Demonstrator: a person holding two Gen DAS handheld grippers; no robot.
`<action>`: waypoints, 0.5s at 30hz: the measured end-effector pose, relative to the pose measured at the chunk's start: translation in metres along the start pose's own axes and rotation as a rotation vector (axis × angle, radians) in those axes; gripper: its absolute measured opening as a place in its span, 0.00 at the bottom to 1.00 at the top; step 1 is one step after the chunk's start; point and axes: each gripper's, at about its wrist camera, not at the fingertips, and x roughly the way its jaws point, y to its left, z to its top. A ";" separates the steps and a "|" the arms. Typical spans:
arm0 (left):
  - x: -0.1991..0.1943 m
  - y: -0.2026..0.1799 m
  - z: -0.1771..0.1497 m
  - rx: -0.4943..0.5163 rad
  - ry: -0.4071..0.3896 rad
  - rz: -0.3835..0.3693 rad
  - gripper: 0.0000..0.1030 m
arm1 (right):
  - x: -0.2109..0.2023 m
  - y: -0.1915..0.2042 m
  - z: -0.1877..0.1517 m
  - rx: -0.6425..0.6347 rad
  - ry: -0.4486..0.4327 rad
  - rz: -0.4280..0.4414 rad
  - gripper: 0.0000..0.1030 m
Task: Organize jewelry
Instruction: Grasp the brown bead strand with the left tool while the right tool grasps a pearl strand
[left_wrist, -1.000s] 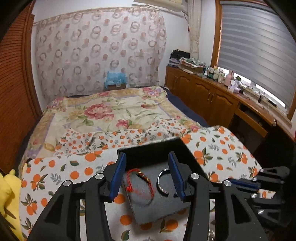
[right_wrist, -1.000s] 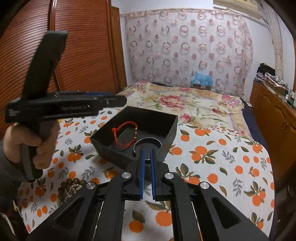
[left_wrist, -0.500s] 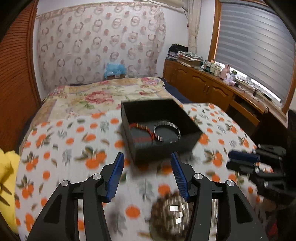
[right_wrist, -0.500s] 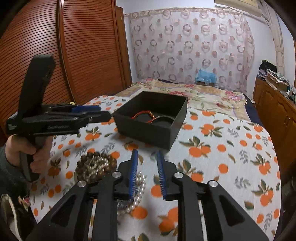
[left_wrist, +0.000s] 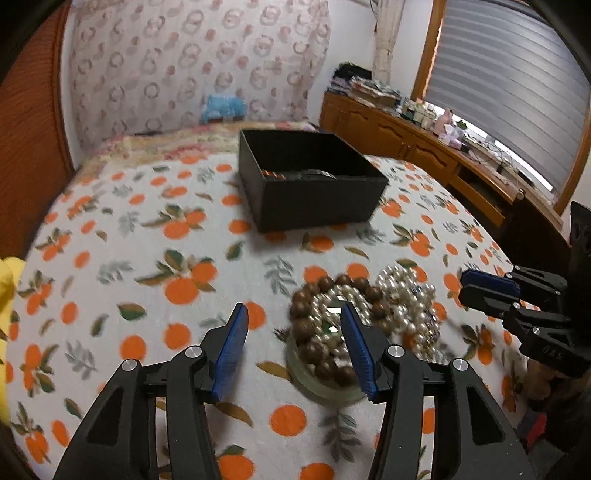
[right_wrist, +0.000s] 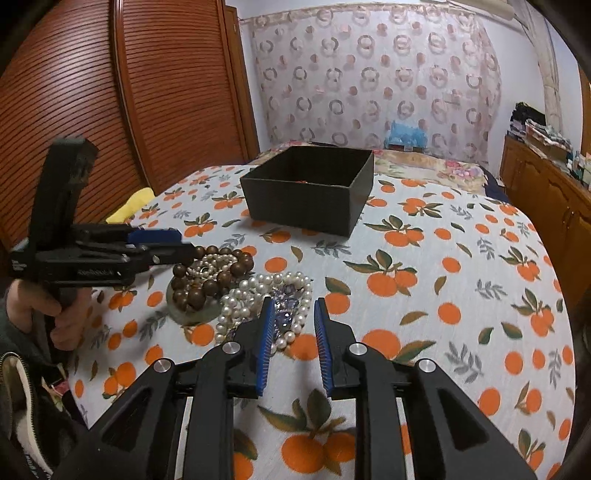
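Both the left gripper (left_wrist: 291, 325) and right gripper (right_wrist: 293, 317) are hovering spread apart, empty, over the jewelry pile (right_wrist: 236, 284) near the black box (right_wrist: 306, 192)

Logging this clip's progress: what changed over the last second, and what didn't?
Both grippers pulled back from the black box toward the jewelry pile. The right gripper, shut a second ago, opened above the pearl necklace; the left gripper stayed open, now near the wooden bead bracelet. Box and pile unmoved; nothing grasped.

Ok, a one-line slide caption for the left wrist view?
Open left gripper nears wooden bead bracelet beside pearls; black box beyond.
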 end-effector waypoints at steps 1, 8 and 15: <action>0.002 -0.001 0.000 -0.005 0.007 -0.007 0.41 | 0.000 0.001 -0.001 -0.004 0.005 -0.005 0.24; 0.010 -0.006 0.001 0.000 0.020 -0.002 0.27 | 0.006 0.013 -0.007 -0.039 0.025 -0.008 0.24; -0.005 -0.010 0.002 0.018 -0.032 0.012 0.12 | 0.013 0.015 -0.001 -0.044 0.055 0.020 0.24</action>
